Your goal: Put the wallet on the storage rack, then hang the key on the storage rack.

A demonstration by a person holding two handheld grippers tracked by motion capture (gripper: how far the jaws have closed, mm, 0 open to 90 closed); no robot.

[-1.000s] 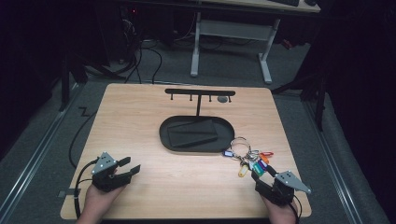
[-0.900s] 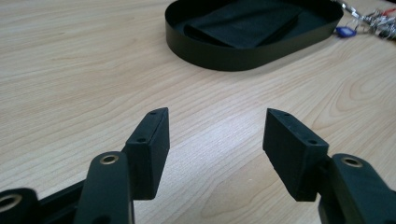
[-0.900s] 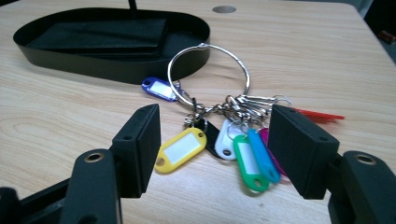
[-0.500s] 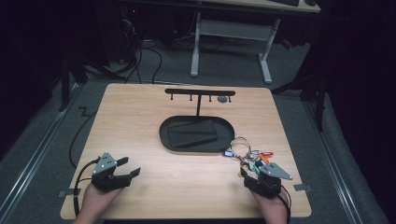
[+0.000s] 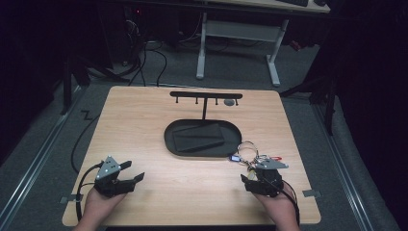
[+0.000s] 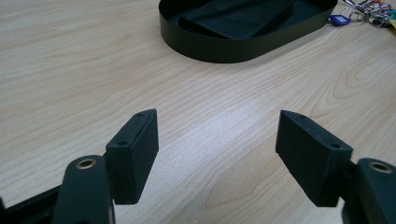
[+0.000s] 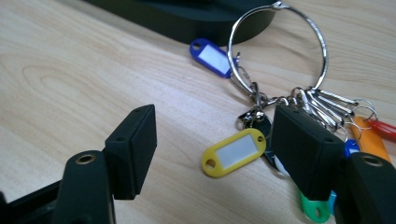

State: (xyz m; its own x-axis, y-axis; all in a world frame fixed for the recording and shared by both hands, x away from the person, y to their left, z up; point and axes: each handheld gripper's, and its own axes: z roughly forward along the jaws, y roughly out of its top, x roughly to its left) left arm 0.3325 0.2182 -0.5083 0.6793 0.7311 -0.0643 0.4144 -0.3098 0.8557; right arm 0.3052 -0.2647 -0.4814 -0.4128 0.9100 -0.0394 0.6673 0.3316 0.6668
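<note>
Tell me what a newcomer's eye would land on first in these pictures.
First, the bunch of coloured key tags on a big metal ring, lying on the table just ahead of the open right gripper; its yellow tag lies between the jaws, untouched. Next, the black oval tray at the table's middle, with a black hook stand behind it.

A bunch of keys (image 7: pixel 261 121) lies flat on the table (image 5: pixel 192 187), just beside the black tray (image 5: pixel 202 139). Its big steel ring (image 7: pixel 322 56) carries yellow, blue, orange, red and green tags.
</note>
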